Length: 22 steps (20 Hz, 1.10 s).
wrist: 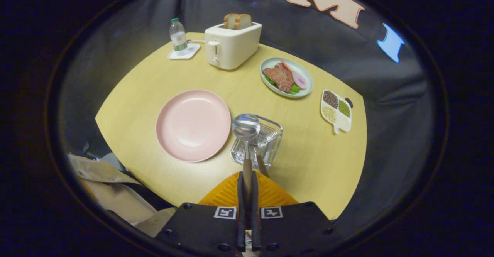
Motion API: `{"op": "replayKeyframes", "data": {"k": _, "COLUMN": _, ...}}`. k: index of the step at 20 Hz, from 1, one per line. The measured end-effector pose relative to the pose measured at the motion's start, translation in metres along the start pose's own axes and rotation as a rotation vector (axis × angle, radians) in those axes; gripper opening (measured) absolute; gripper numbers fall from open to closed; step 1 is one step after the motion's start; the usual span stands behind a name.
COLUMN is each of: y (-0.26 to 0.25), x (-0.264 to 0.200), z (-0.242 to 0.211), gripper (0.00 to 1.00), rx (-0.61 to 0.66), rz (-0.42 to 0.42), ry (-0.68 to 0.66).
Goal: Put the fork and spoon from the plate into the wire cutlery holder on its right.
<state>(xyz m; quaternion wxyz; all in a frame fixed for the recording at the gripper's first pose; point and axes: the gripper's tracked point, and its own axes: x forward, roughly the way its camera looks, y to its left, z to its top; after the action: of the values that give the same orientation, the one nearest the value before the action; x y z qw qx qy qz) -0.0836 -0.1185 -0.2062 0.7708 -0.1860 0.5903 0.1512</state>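
My gripper (247, 181) is shut on the wooden handle of the spoon (246, 127), both orange fingers (227, 193) pressing on it. The spoon's shiny bowl points away from me and hangs above the near left part of the wire cutlery holder (271, 132). A second wooden handle, apparently the fork (263, 167), sticks out of the holder's near side just right of the spoon's handle; its head is hidden. The pink plate (193, 125) lies bare to the left of the holder, on the yellow table (305, 156).
Beyond the holder stand a white toaster (231, 46) with bread, a water bottle (178, 36) on a coaster, a plate of meat and vegetables (286, 76), and a divided dish of grains (336, 110) to the right. Crumpled brown paper (112, 187) lies past the table's near left edge.
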Motion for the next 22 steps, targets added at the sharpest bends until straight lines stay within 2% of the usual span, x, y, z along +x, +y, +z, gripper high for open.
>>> {"op": "replayKeyframes", "data": {"k": 3, "y": -0.007, "x": 0.004, "z": -0.002, "gripper": 0.09, "rx": -0.041, "rz": 0.024, "ry": 0.075}}
{"op": "replayKeyframes", "data": {"k": 8, "y": -0.007, "x": 0.017, "z": 0.002, "gripper": 0.09, "rx": -0.031, "rz": 0.055, "ry": 0.162}}
{"op": "replayKeyframes", "data": {"k": 9, "y": -0.005, "x": 0.018, "z": 0.002, "gripper": 0.09, "rx": -0.022, "rz": 0.062, "ry": 0.17}}
{"op": "replayKeyframes", "data": {"k": 10, "y": -0.004, "x": 0.019, "z": 0.004, "gripper": 0.14, "rx": -0.011, "rz": 0.067, "ry": 0.171}}
{"op": "replayKeyframes", "data": {"k": 13, "y": 0.0, "x": 0.021, "z": 0.013, "gripper": 0.14, "rx": 0.003, "rz": 0.072, "ry": 0.15}}
{"op": "replayKeyframes", "data": {"k": 17, "y": 0.008, "x": 0.016, "z": 0.023, "gripper": 0.85, "rx": 0.074, "rz": 0.083, "ry": 0.059}}
{"op": "replayKeyframes", "data": {"k": 18, "y": 0.011, "x": 0.015, "z": 0.03, "gripper": 1.0, "rx": 0.105, "rz": 0.082, "ry": 0.021}}
{"op": "replayKeyframes", "data": {"k": 22, "y": 0.024, "x": -0.001, "z": 0.048, "gripper": 1.0, "rx": 0.22, "rz": 0.067, "ry": -0.146}}
